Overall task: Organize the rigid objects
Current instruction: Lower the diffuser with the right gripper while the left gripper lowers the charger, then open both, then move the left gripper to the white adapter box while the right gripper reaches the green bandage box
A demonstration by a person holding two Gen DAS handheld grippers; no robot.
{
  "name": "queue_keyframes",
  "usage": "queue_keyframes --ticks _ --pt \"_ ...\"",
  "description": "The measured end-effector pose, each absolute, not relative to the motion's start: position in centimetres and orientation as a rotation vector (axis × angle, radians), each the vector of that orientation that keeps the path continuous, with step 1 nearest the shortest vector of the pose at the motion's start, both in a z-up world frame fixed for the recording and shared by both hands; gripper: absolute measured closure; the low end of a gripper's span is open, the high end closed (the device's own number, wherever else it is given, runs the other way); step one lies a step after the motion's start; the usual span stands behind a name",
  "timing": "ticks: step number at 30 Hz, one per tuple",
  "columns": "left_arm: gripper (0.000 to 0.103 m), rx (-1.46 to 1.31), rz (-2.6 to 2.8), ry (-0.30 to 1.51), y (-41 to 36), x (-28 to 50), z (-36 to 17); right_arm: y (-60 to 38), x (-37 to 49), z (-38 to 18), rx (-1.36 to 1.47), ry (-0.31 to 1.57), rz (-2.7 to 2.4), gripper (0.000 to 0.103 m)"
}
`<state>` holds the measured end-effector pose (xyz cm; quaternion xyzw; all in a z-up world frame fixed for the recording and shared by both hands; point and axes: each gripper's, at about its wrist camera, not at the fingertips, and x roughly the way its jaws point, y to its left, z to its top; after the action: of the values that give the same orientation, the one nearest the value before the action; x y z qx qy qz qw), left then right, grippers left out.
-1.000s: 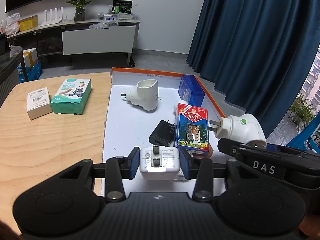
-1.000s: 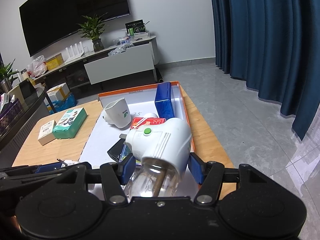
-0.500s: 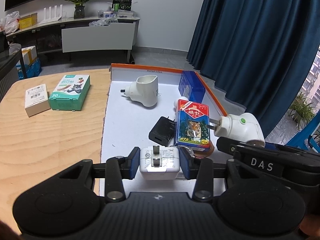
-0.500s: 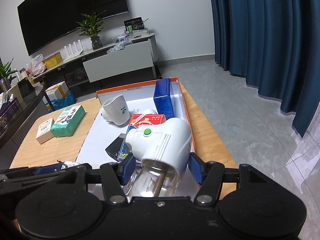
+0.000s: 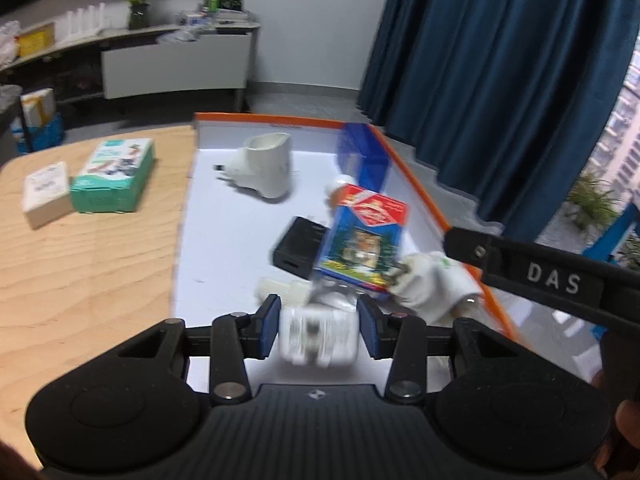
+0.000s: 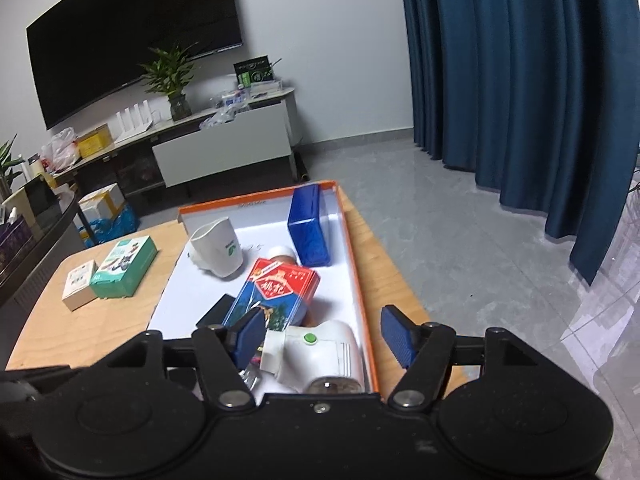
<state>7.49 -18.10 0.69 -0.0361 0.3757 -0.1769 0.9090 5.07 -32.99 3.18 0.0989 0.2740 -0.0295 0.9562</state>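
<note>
White charger cube (image 5: 318,336): light, stiff, smooth sides; best held across flat faces. Left gripper (image 5: 319,326) clamps it over the tray (image 5: 420,196)'s near end. Right gripper (image 6: 324,330) jaws have just been opening; white plug-in unit (image 6: 320,354) w/ green button lies loose in tray between them.

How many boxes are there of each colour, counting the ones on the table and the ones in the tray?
Green box: 1
White box: 1
Blue box: 1
Red-and-blue box: 1
Total: 4
</note>
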Motion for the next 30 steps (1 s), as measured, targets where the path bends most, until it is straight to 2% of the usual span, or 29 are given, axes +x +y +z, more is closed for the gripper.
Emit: queue_keyframes --ticks 2,3,4,6,19,30 --pt "0.061 -0.073 -0.392 0.775 -18.4 7.4 0.8 -33.0 5.0 3.5 0.201 0.550 -0.059 0.025" --pt "0.054 -0.072 -0.408 0.769 -18.4 7.2 1.1 -32.9 4.9 3.7 0.194 0.546 -0.058 0.025" --pt "0.043 -0.074 -0.412 0.754 -18.4 6.9 1.3 -32.8 4.8 4.0 0.189 0.539 -0.058 0.025" --pt "0.038 -0.077 -0.403 0.722 -18.0 6.5 2.0 -32.8 4.6 4.5 0.188 0.523 -0.056 0.025" --pt "0.033 -0.128 -0.172 0.679 -9.8 8.2 5.0 -28.6 6.2 6.6 0.141 0.521 0.058 0.023" --pt "0.029 -0.180 -0.005 0.669 -2.1 8.8 5.0 -22.2 8.7 7.0 0.085 0.560 0.195 0.022"
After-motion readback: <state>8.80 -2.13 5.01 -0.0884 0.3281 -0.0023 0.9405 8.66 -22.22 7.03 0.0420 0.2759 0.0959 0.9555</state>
